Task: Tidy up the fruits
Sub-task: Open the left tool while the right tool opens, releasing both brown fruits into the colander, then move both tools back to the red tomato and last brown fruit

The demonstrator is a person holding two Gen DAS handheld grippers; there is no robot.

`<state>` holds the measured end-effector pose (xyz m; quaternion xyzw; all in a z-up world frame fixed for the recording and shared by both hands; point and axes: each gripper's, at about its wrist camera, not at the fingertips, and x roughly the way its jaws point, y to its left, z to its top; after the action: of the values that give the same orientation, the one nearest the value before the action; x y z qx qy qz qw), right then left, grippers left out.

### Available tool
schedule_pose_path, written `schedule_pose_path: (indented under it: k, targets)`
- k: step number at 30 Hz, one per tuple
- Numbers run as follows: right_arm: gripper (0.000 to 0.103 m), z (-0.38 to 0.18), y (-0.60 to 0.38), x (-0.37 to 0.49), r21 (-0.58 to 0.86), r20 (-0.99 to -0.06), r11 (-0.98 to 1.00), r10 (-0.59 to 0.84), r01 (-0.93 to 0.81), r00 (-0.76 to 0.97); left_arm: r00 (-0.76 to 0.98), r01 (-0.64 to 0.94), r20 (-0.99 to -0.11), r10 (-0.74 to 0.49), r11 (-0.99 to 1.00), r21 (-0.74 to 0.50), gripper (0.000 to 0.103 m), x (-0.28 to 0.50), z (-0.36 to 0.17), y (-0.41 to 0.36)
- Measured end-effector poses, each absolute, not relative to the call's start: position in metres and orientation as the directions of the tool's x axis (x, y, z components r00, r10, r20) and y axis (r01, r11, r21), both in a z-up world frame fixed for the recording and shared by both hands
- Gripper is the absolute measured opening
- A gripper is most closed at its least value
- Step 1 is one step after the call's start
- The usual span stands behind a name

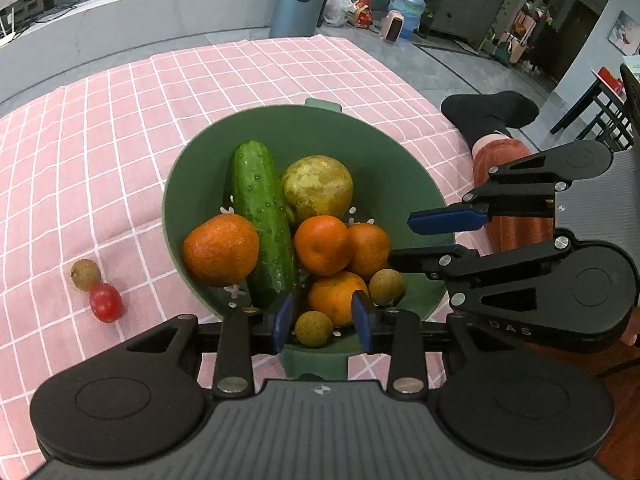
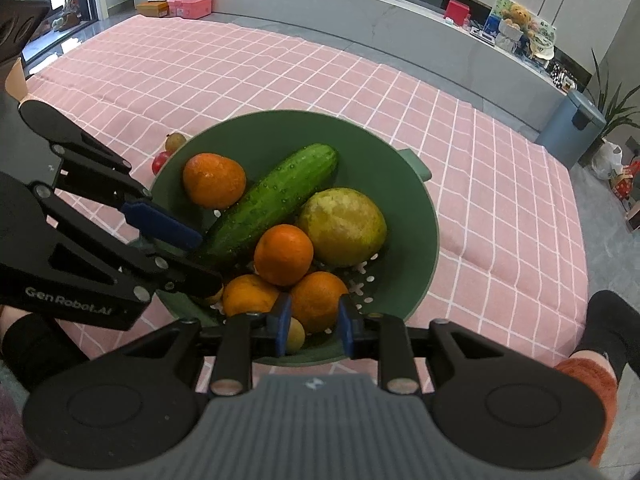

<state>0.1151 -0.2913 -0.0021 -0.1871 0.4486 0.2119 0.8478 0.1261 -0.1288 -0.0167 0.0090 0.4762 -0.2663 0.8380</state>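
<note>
A green colander bowl on the pink checked cloth holds a cucumber, a yellow-green pear, several oranges and small brown longans. My left gripper hangs over the bowl's near edge, open, with a longan lying loose between its blue pads. My right gripper stands open at the bowl's other side, above an orange and a longan. One longan and a red tomato lie on the cloth outside the bowl.
The pink cloth spreads wide to the left and behind the bowl. A person's leg with a black sock rests at the cloth's right edge. A grey bin and a water bottle stand on the floor beyond.
</note>
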Motion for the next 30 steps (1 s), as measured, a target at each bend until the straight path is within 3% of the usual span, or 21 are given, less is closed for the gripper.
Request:
schedule_pose_path:
  k: [1,3,14,17,30]
  targets:
    - [0.033,0.0,-0.291,0.114,-0.133,-0.837,0.839,0.19,-0.527,0.514,0.411,0.453,-0.8,-0.437,0.86,-0.237,0.043,0.124,-0.014,-0.127]
    - [0.038,0.005,-0.29,0.112,-0.146,-0.827,0.84,0.186,-0.523,0.53,0.427,0.453,-0.789,-0.443,0.859,-0.237,0.048,0.12,-0.007,-0.123]
    - [0.046,0.033,-0.268,0.101,-0.123,-0.77,0.843,0.252,-0.524,0.586,0.53,0.41,-0.746,-0.403,0.892,-0.19,0.052,0.101,0.023,-0.085]
    - [0.055,0.037,-0.257,0.101,-0.107,-0.758,0.838,0.28,-0.536,0.589,0.541,0.383,-0.75,-0.381,0.906,-0.184,0.052,0.102,0.026,-0.071]
    - [0.055,0.047,-0.201,0.11,-0.131,-0.725,0.756,0.368,-0.641,0.582,0.595,0.288,-0.725,-0.347,0.934,-0.21,0.052,0.11,0.024,-0.002]
